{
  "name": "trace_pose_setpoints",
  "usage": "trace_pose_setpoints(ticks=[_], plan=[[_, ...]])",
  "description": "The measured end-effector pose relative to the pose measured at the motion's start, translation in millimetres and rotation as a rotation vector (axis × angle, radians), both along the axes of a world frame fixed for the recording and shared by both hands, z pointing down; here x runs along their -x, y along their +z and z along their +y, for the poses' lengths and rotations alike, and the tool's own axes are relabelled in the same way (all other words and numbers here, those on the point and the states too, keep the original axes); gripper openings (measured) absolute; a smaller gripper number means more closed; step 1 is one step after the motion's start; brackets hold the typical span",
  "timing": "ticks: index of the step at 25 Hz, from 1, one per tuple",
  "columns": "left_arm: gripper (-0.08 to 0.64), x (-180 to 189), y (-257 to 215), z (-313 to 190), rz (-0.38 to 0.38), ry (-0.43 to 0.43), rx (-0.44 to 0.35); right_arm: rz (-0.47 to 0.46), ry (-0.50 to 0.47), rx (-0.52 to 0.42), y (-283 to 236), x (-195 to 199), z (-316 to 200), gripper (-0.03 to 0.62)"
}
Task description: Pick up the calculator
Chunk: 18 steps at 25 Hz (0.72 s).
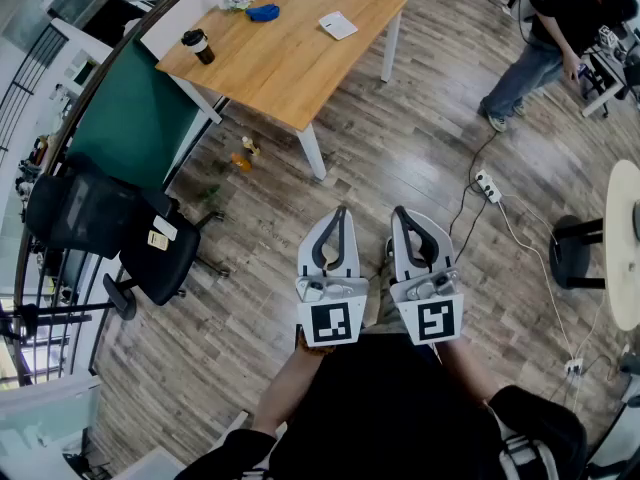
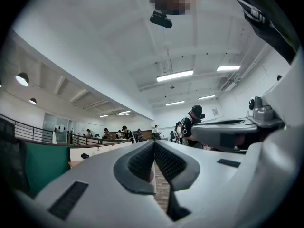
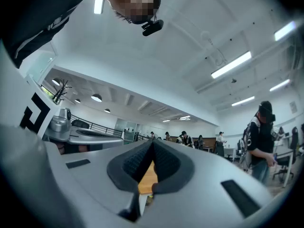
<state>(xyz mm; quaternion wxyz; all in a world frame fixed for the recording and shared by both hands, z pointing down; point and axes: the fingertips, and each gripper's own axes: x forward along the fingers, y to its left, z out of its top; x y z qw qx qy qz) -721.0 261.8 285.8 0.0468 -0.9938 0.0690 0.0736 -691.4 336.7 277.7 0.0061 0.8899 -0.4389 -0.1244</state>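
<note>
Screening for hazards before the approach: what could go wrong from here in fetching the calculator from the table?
1. A corded white power strip lies on the floor ahead: a possible trip on the walk to the light wooden table.
2. The flat white device, probably the calculator, lies low on it; the left gripper and right gripper are shut and empty, so opening late might just push it.

Round table [image 1: 626,238] cut off at rt edge; white flat item [image 1: 337,25] on wooden table [image 1: 290,63] too small to ID.
</note>
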Motion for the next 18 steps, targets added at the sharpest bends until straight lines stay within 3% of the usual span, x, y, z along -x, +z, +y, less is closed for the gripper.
trace_pose_setpoints(ticks=[7,18], plan=[[0.023,-65,2,8,-0.016,-0.028,-0.006,-0.064,-0.071,0.018,17,-68,2,0.005],[0.023,-187,-15,25,0.007,-0.123,-0.046,-0.045,-0.207,0.006,1,-192,9,0.005]])
